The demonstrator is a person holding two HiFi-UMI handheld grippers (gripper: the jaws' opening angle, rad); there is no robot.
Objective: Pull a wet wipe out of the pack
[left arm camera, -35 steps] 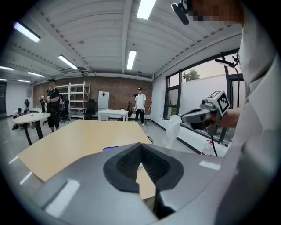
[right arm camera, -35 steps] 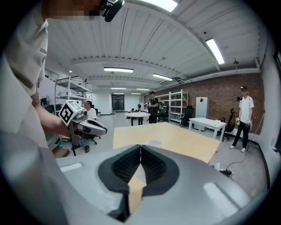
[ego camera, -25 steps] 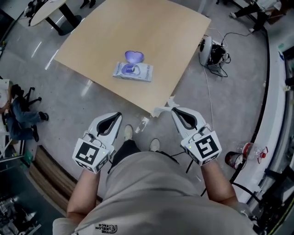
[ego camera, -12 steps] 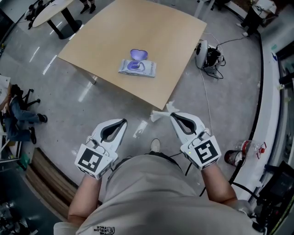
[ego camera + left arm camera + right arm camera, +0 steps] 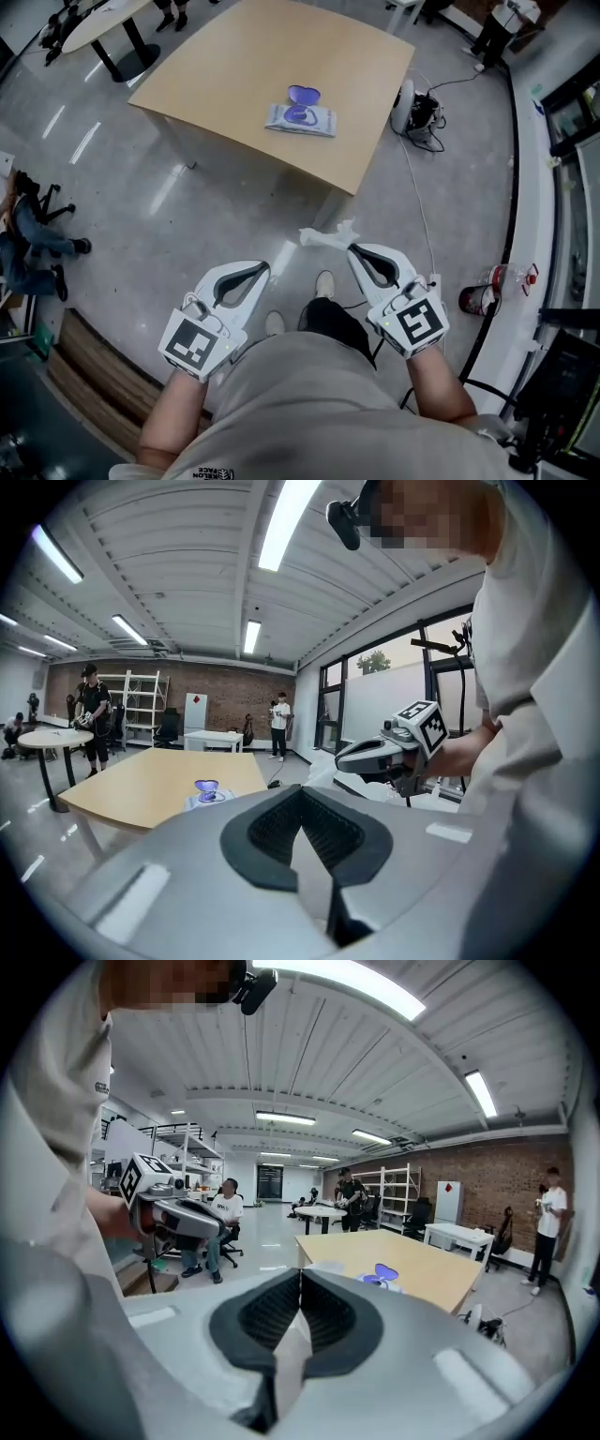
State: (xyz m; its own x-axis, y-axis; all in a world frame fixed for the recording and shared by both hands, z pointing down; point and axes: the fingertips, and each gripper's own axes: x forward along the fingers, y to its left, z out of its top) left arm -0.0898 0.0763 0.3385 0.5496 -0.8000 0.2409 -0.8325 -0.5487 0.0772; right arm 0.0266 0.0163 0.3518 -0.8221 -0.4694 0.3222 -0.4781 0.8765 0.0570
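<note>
Hardly any text can be read. Small dark print is seen on the shirt collar (image 5: 215,472), cut off by the head view's bottom edge. Letterless black-and-white square markers are carried on the left gripper (image 5: 262,268) and right gripper (image 5: 352,249). Print on the wet wipe pack (image 5: 302,119) is too small to be read.

**What There Is, Counted**

Two tables: a square table (image 5: 234,66) far off and a round table (image 5: 89,17) far left. One pack (image 5: 300,119). One wipe (image 5: 323,237). Two grippers: the left gripper (image 5: 265,268) and the right gripper (image 5: 352,249). Two shoes (image 5: 324,284), near. One bottle (image 5: 497,281) on the right.
</note>
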